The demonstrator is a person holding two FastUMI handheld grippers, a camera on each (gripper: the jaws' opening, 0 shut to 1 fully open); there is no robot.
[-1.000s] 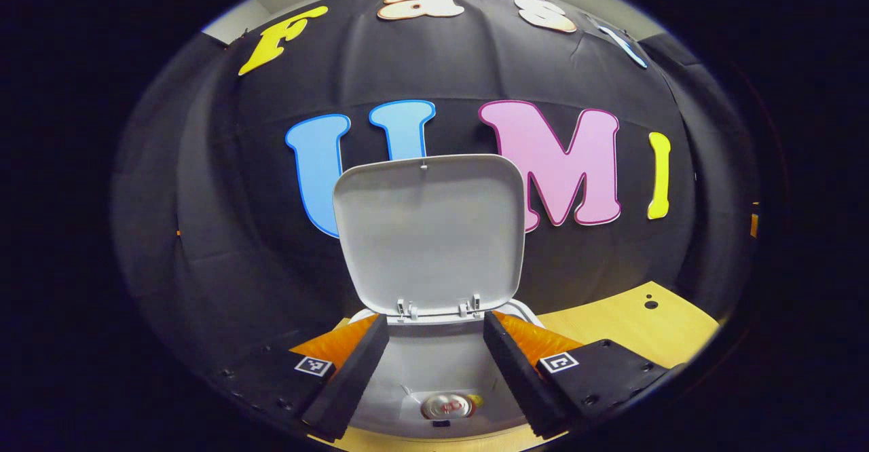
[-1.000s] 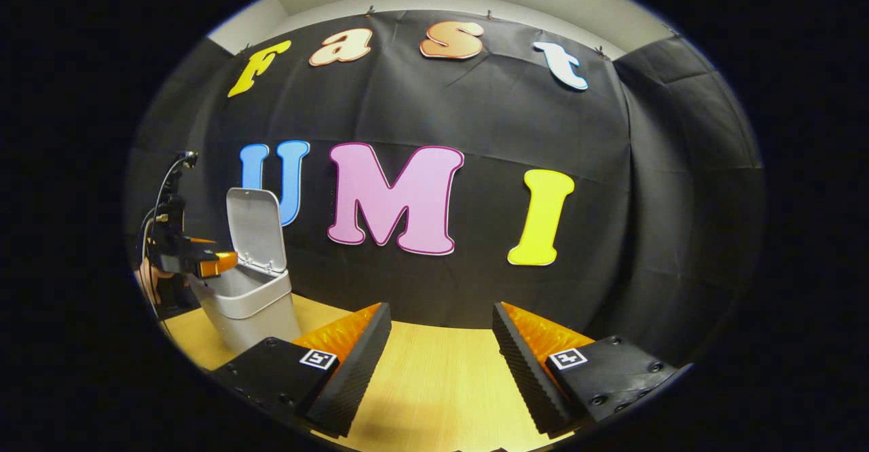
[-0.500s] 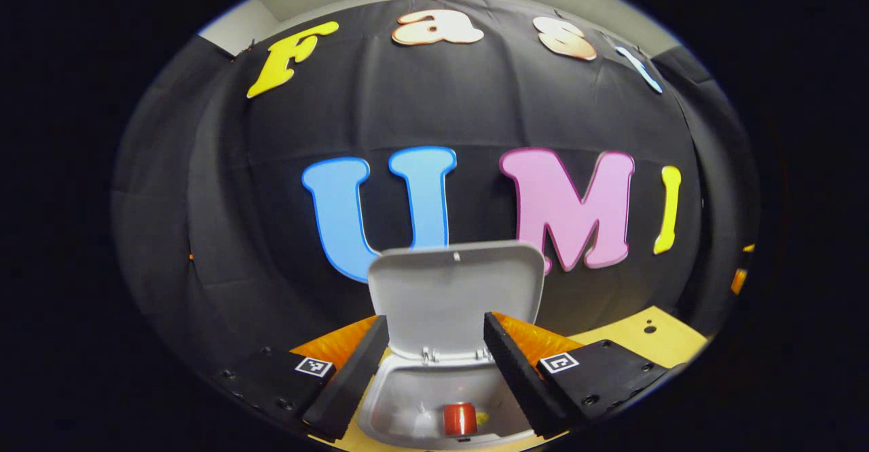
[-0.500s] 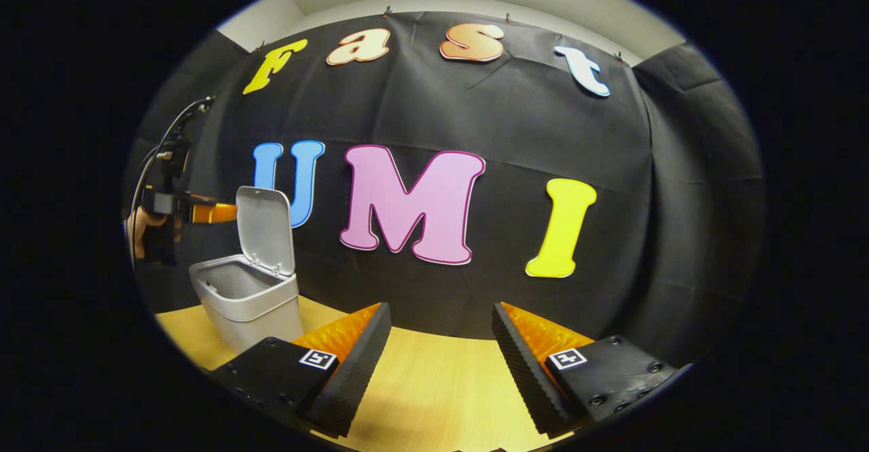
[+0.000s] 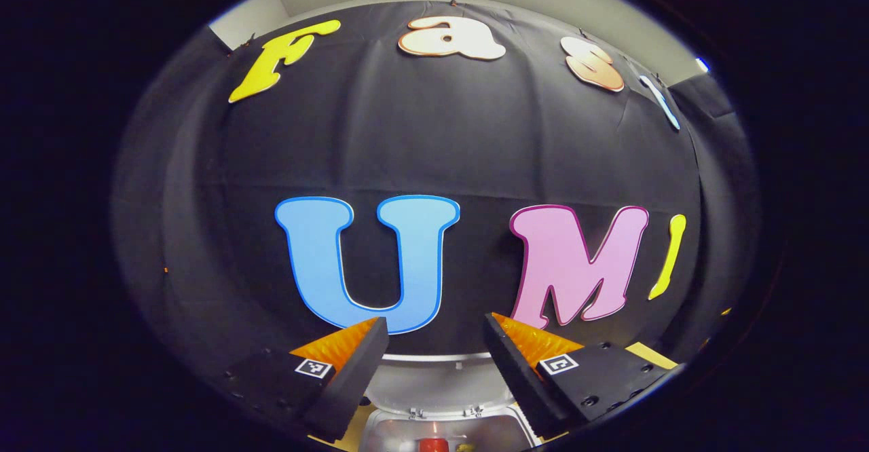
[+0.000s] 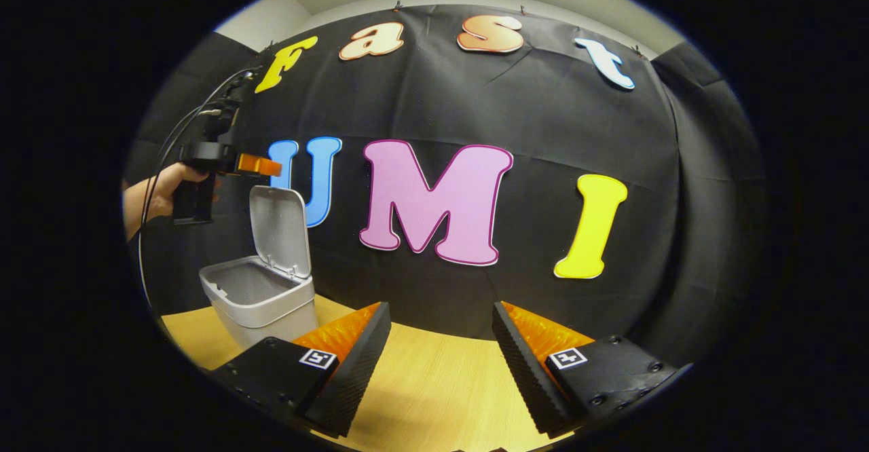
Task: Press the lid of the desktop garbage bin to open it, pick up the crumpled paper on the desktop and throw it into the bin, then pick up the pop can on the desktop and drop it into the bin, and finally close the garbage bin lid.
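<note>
Inside open bin (image 6: pixel 261 299), pop can (image 5: pixel 433 444) upright; both tongs apart, empty.

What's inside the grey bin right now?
Inside the grey plastic bin, the red pop can with something small and yellow beside it; the rest is cut off.

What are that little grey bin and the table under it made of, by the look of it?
The bin looks like moulded plastic: matt light grey, rounded corners, thin raised lid on small hinges. The table looks like pale wood or wood-look laminate, smooth with faint grain; which one cannot be told.
</note>
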